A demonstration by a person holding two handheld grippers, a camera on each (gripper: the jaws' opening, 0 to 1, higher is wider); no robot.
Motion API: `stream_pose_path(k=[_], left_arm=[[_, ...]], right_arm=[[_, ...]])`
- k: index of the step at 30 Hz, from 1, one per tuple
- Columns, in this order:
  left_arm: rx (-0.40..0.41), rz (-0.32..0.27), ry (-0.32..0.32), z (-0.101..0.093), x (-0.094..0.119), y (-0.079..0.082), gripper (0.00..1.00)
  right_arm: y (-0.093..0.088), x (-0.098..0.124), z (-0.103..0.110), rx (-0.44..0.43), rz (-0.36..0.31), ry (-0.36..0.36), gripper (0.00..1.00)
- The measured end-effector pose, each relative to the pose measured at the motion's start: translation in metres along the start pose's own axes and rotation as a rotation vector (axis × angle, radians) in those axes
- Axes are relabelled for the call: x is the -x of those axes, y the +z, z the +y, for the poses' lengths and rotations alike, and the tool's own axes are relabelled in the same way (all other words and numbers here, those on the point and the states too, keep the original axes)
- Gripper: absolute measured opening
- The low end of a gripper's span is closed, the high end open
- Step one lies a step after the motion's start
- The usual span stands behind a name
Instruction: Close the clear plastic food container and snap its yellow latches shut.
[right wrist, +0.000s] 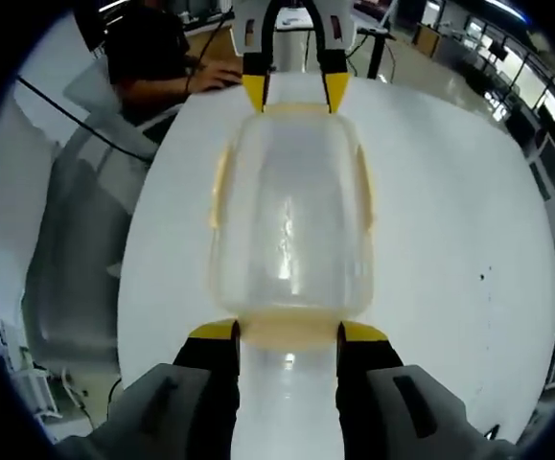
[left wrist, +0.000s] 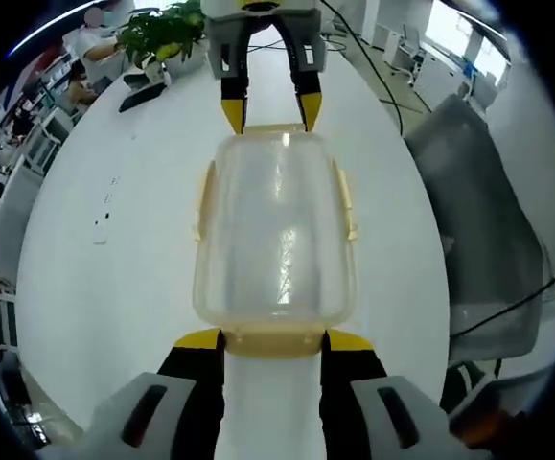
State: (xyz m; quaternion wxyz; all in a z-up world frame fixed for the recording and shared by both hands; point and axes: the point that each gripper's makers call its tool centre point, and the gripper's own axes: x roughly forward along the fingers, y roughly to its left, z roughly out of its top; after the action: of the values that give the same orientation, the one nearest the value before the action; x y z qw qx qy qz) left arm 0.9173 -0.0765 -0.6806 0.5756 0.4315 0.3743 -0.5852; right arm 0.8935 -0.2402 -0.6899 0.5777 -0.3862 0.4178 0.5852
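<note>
Judging by the frames, your lid sits on the clear plastic food container [left wrist: 275,235] at mid-tabletop [left wrist: 114,287]; each end latch [left wrist: 275,340] lies between spread fingers [left wrist: 198,339] of your left gripper [left wrist: 273,342] and right gripper [right wrist: 288,333], and whether it is snapped is unclear. Side latches [left wrist: 346,201] remain.

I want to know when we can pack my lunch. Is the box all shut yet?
The lid looks seated on the clear container. In hand now: the left tool and the right tool each straddle a yellow end latch, one at each end. Left to do: those end latches look unsnapped, and the side latches seem to flare outward, though that is hard to judge.
</note>
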Motion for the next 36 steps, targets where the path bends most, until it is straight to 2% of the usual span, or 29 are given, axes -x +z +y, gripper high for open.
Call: stream_pose_path(k=[12,17,20,23,27,36], left_arm=[[-0.015,-0.016,0.004,0.008,-0.023,0.029,0.32],[-0.012,-0.03,0.009,0.012,-0.032,0.036,0.32],[-0.013,-0.046,0.007,0.009,-0.035,0.051,0.32],[-0.018,-0.065,0.011,0.009,-0.04,0.059,0.32],[-0.021,-0.069,0.007,0.008,-0.048,0.063,0.32],[-0.021,-0.068,0.011,0.007,-0.055,0.063,0.32]], right_arm=[[-0.033,0.005,-0.002,-0.017,0.018,-0.004,0.35],[-0.044,0.007,-0.005,-0.017,0.031,-0.008,0.35],[-0.055,0.008,-0.005,-0.017,0.047,-0.004,0.35],[-0.064,0.006,-0.007,-0.021,0.059,-0.003,0.36],[-0.073,0.005,-0.007,-0.026,0.069,0.002,0.36],[-0.077,0.001,-0.01,-0.023,0.086,0.004,0.36]])
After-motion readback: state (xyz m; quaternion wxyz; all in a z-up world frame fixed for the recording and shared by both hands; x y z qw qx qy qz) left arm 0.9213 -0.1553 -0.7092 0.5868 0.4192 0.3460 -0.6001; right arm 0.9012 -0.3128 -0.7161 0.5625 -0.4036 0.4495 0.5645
